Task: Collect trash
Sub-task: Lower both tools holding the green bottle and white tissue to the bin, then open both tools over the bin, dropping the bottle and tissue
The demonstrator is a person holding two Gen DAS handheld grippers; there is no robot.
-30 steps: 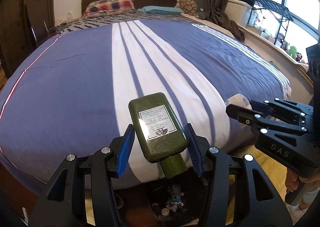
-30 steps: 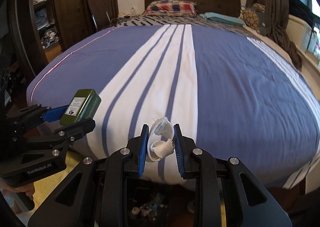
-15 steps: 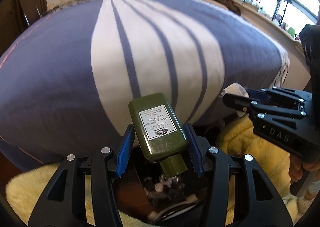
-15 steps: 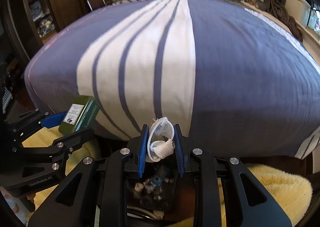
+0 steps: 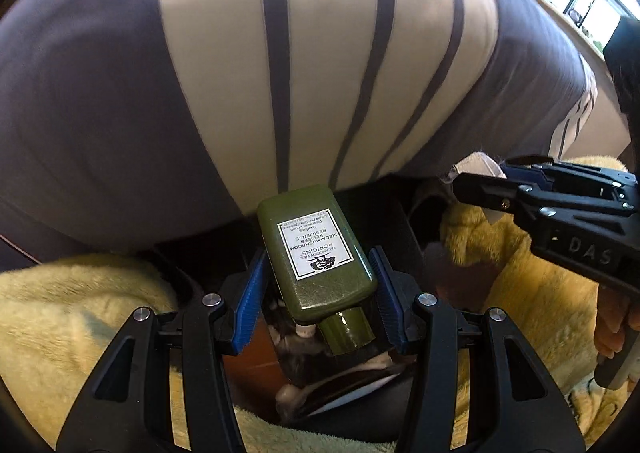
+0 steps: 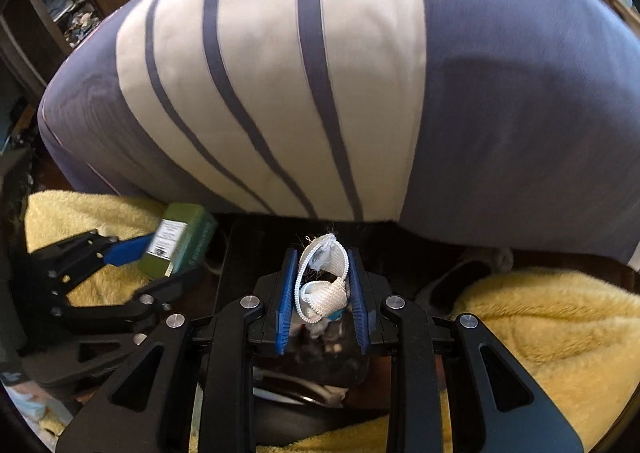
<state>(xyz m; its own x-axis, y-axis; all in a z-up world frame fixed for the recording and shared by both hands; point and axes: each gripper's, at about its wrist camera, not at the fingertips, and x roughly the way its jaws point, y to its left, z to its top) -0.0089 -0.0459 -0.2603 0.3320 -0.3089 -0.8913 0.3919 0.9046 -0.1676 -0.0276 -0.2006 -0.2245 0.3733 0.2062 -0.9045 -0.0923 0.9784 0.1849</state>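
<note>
Boxy green bottle point(image 5: 316, 253) clamped in left claw point(image 5: 318, 293); right claw point(image 6: 322, 293) grips woven white strap point(image 6: 322, 285).

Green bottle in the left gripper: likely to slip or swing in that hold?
The green bottle looks rigid and smooth, so it may slide between the pads. The left gripper clamps it near the cap end, leaving the body cantilevered forward; it could pivot downward if jolted.
</note>
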